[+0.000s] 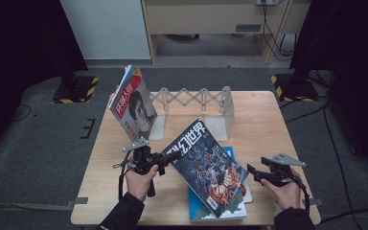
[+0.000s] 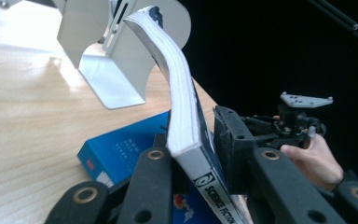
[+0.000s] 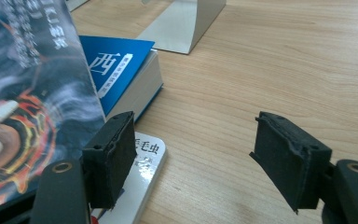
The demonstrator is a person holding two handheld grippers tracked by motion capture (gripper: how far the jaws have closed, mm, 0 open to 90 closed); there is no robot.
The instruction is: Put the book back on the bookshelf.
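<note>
A dark science-fiction magazine [image 1: 206,167] with an orange tiger on its cover is held tilted above the table. My left gripper [image 1: 172,155] is shut on its near-left edge; in the left gripper view both jaws pinch the magazine [image 2: 182,93] by its spine and the pages bow upward. Under it a blue book [image 1: 197,205] lies flat, with a glossy white booklet [image 1: 247,194] beside it. My right gripper [image 1: 251,170] hovers open just right of this stack, with nothing between its fingers. In the right gripper view its left jaw stands over the white booklet [image 3: 142,172], next to the blue book [image 3: 116,70].
An expanding metal book rack [image 1: 191,98] with a bookend [image 1: 226,112] stands at the back of the wooden table [image 1: 268,124]. Another magazine [image 1: 136,103] with a red title leans upright at the rack's left end. Bare wood lies right of the stack.
</note>
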